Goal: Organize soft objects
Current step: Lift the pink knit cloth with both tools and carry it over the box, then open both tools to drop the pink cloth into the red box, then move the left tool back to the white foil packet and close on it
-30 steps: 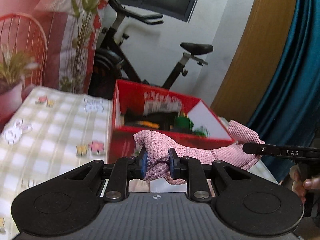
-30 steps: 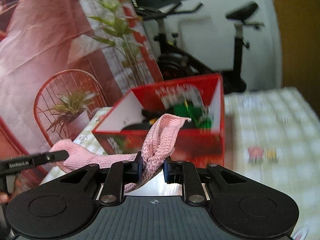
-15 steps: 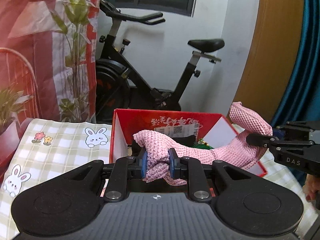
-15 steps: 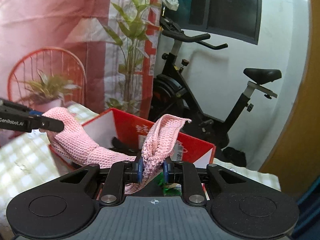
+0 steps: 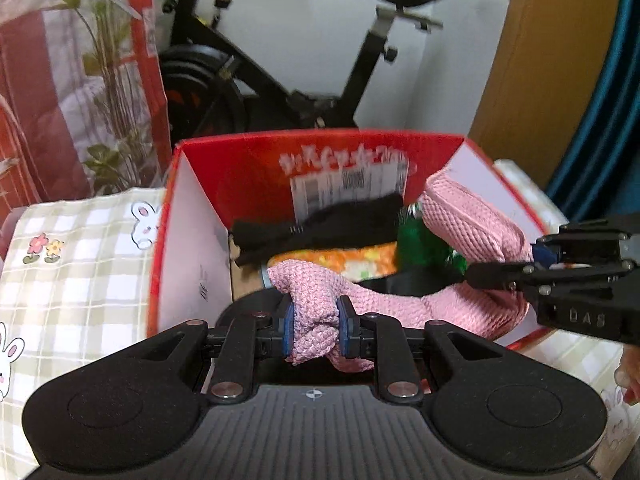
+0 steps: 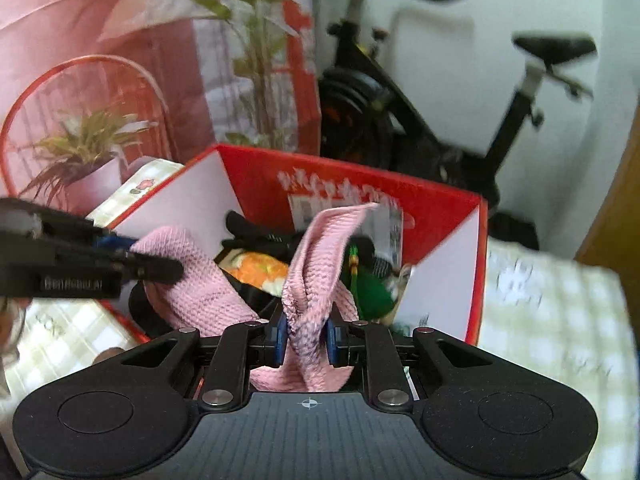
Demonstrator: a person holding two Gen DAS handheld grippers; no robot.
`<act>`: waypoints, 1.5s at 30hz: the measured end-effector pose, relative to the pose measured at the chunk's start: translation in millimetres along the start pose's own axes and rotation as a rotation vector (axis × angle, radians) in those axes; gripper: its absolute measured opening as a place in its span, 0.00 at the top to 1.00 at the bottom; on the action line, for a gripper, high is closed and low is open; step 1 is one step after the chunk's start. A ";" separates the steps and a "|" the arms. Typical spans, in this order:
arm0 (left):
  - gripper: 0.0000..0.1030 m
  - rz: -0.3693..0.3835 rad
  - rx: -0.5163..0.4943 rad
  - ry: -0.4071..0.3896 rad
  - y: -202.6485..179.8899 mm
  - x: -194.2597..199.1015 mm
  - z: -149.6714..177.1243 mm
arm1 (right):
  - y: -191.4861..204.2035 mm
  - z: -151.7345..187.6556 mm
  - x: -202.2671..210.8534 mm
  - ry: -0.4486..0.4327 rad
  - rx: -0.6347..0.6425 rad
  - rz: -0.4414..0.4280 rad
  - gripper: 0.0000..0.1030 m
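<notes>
Above the open red box, pink knitted cloth stretched between left gripper and right gripper, both pinched tight on bunched ends, sagging toward black and orange fabrics inside.

A pink knitted cloth hung stretched above the open red box, bunched at both ends, sagging toward the box's six-o'clock wall.
</notes>
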State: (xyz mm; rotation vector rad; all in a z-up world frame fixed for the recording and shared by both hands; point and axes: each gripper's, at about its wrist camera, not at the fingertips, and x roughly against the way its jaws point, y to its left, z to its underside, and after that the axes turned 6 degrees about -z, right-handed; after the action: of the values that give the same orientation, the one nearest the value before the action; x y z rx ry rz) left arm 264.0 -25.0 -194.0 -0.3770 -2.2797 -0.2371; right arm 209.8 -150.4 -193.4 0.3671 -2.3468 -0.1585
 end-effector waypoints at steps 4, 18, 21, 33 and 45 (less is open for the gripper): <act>0.78 -0.004 -0.006 0.038 -2.0 -9.8 1.2 | -11.2 3.2 -13.7 0.036 -0.096 -0.010 0.83; 0.68 0.006 0.008 0.055 1.8 -21.3 -5.2 | -24.5 5.1 -47.2 0.154 -0.196 0.031 0.83; 0.57 -0.003 0.005 0.036 1.6 -16.8 -6.2 | -22.2 5.3 -48.8 0.164 -0.191 0.050 0.83; 0.32 -0.040 0.027 -0.099 13.6 32.2 -13.7 | 3.5 -5.6 -7.1 0.042 -0.025 0.180 0.45; 0.26 0.001 0.038 -0.158 17.9 75.5 14.5 | 32.1 6.6 51.3 -0.081 0.077 0.114 0.38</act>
State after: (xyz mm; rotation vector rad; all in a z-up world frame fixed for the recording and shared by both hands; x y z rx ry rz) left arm 212.0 10.5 -146.6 -0.3892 -2.4351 -0.1683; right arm 163.2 -135.6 -157.1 0.2673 -2.4520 -0.0292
